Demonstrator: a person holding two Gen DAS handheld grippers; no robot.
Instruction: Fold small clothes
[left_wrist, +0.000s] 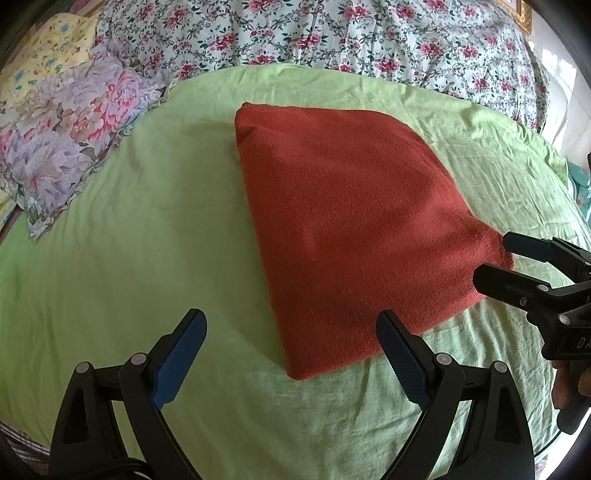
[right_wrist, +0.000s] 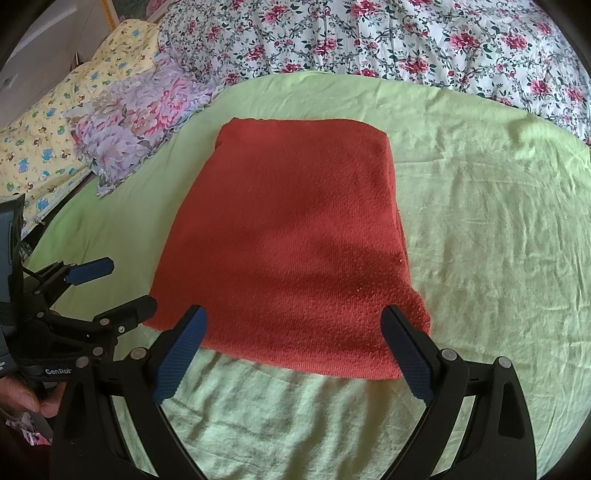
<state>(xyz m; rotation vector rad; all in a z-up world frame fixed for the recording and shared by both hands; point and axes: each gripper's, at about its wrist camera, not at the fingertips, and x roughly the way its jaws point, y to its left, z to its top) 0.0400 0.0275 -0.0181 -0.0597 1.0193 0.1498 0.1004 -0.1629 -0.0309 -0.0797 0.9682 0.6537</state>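
Note:
A rust-red knitted cloth (left_wrist: 354, 229) (right_wrist: 291, 251) lies folded into a flat rectangle on the light green sheet (left_wrist: 129, 258) (right_wrist: 480, 221). My left gripper (left_wrist: 291, 354) hovers open just short of the cloth's near left corner, nothing between its blue pads. Over the cloth's near edge, my right gripper (right_wrist: 293, 350) is open too, with its fingers straddling that edge from above. From the left wrist view the right gripper (left_wrist: 495, 254) shows at the cloth's near right corner, open. The left gripper (right_wrist: 122, 284) appears in the right wrist view beside the cloth's left corner.
A floral quilt (left_wrist: 332, 37) (right_wrist: 406, 44) bunches along the far side of the bed. A purple flowered pillow (left_wrist: 66, 147) (right_wrist: 140, 122) and a yellow printed pillow (left_wrist: 48, 48) (right_wrist: 48, 133) lie at the far left. A hand (right_wrist: 26, 398) holds the left gripper's handle.

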